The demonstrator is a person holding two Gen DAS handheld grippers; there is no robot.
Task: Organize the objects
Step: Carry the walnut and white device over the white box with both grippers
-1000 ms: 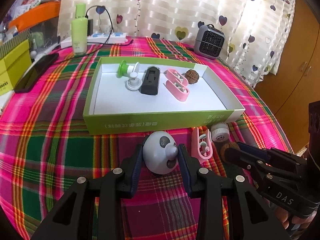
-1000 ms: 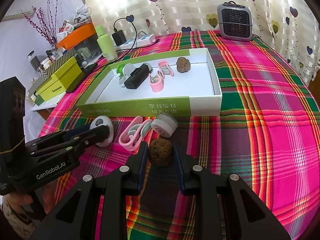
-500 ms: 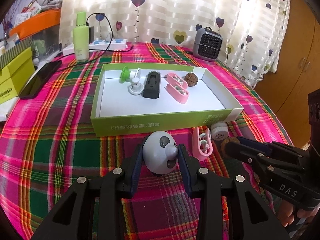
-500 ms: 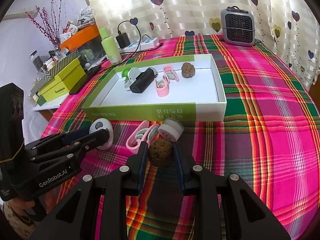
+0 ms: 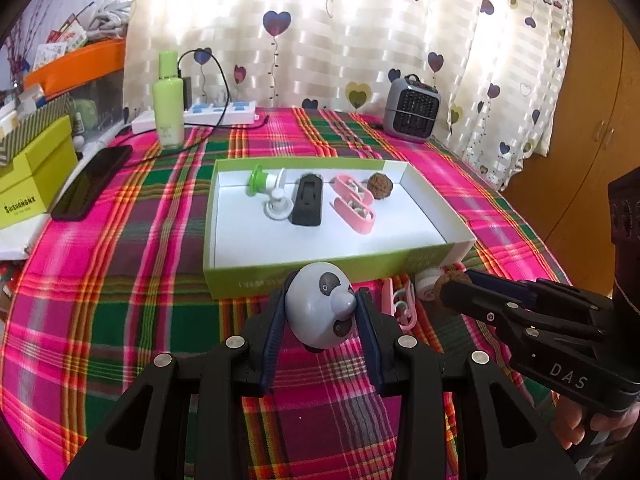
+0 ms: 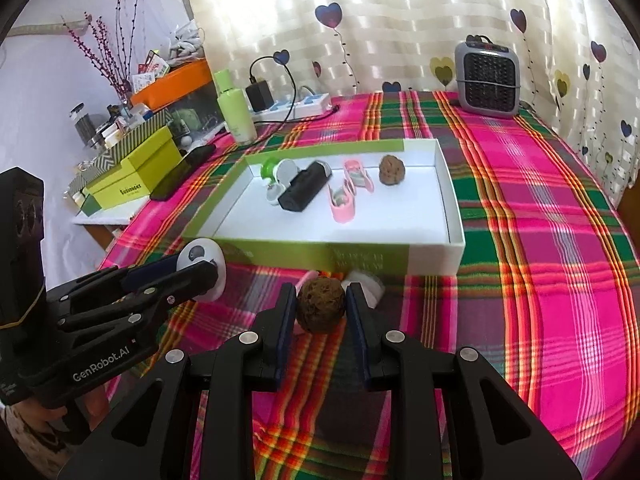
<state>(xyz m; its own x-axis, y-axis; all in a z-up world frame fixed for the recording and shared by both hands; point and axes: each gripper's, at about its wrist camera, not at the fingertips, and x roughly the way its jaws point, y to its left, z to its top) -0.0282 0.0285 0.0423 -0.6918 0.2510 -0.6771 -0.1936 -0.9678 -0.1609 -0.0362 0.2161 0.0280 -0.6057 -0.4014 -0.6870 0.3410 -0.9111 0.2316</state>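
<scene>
A round table under a pink and green plaid cloth carries everything, with a heart-printed curtain hanging behind its far edge. Near the middle of the tabletop sits a shallow green box with a white floor; along its far wall lie a green and white suction holder, a black block, two pink clips and a brown walnut. A small grey heater stands at the far edge, a green bottle and a white power strip at the far left, and a black phone near the left edge. Just in front of the box's near wall, the left gripper is clamped on a white panda-faced toy, lifted level with that wall. Beside it, the right gripper is closed tight on a second walnut, held above the cloth. Between them on the cloth lie another pink clip and a small white round piece.
</scene>
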